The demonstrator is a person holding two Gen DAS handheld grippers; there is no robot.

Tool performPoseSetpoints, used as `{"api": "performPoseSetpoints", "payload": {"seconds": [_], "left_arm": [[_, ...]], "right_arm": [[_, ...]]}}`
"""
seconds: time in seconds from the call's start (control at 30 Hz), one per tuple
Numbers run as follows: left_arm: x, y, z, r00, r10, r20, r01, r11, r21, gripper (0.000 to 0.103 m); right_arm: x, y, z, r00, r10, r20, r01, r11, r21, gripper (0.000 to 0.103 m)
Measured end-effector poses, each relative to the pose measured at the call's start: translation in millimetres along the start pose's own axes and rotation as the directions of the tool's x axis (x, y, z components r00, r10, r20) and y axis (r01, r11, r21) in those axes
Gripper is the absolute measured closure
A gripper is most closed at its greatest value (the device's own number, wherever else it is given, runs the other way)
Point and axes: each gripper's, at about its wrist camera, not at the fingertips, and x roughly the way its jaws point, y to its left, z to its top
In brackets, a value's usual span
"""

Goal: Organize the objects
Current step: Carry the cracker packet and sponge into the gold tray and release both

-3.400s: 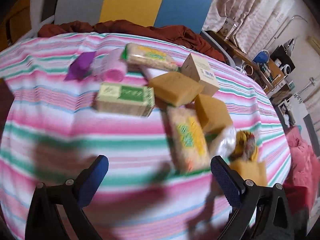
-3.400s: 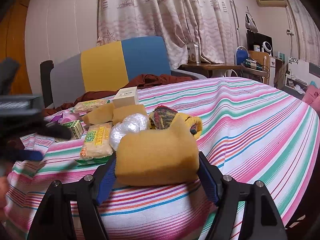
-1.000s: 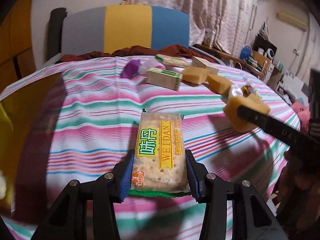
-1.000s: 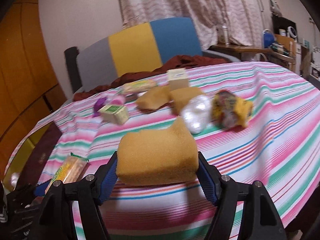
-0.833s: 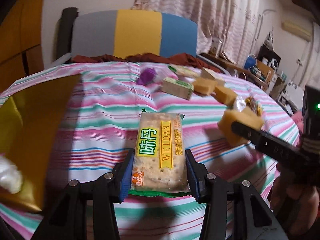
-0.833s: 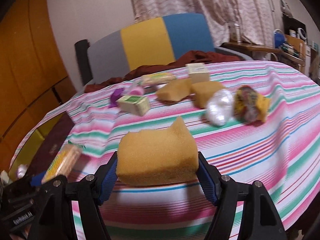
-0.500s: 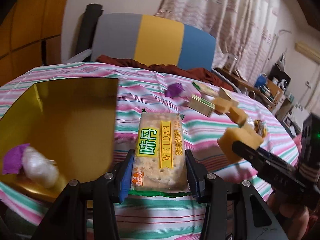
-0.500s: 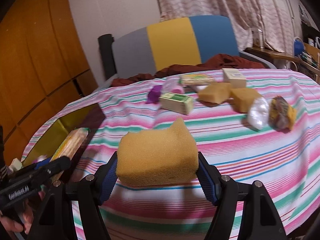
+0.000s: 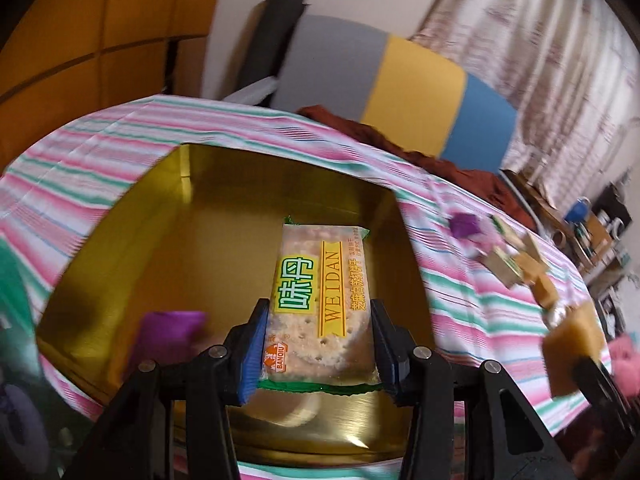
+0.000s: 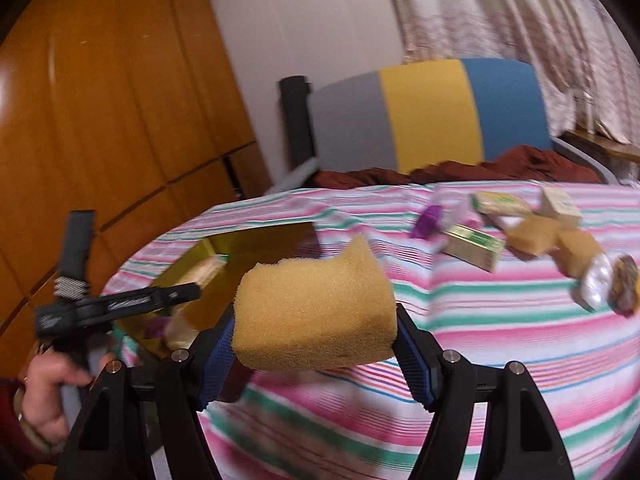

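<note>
Now holding a cracker pack (image 9: 320,300) in the left hand-held gripper (image 9: 316,344), pinched across its short width near the lower end, hanging above the gold tray (image 9: 120,248). Likewise gripping a yellow sponge (image 10: 316,312) in the right hand-held gripper (image 10: 316,356), held wide across the foam, over the striped table (image 10: 500,340) just right of the tray.

Probably the carry-and-drop step. To do it well: lower the pack toward bare tray floor, away from the purple piece (image 9: 168,328) lying near the front left corner, before letting go. Keep the pack flat, since a grip at one end lets the far end droop. Release low, not from height, to spare the crackers. Bring the sponge in second, beside the pack and not on top; foam springs back on release, so open fully and lift straight up. Mind the two tools crossing over the same tray.

From the left wrist: tray interior, its far wall and corner, the purple piece, and the sponge only at the far right edge (image 9: 572,348). Remaining items (image 9: 508,260) seen small and blurred.

From the right wrist: the left tool from the side (image 10: 120,304) with the person's hand (image 10: 48,392) on its handle, the pack edge-on over the tray (image 10: 256,248), and the leftover pile (image 10: 520,232) much clearer: boxes, sponges, a wrapped bundle. Tray floor mostly hidden behind the sponge.
</note>
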Motion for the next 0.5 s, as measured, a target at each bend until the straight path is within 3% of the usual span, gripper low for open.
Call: {"api": "performPoseSetpoints", "payload": {"seconds": [0.3, 0.5], "left_arm": [[6, 64, 12, 0.993, 0.117, -0.001, -0.117, 0.989, -0.088, 0.055], [20, 91, 14, 0.988, 0.145, -0.046, -0.150, 0.980, -0.130, 0.055]], "right_arm": [[20, 46, -2, 0.996, 0.076, -0.052, -0.080, 0.993, -0.083, 0.030], [37, 65, -2, 0.992, 0.090, -0.088, -0.099, 0.990, -0.103, 0.030]]}}
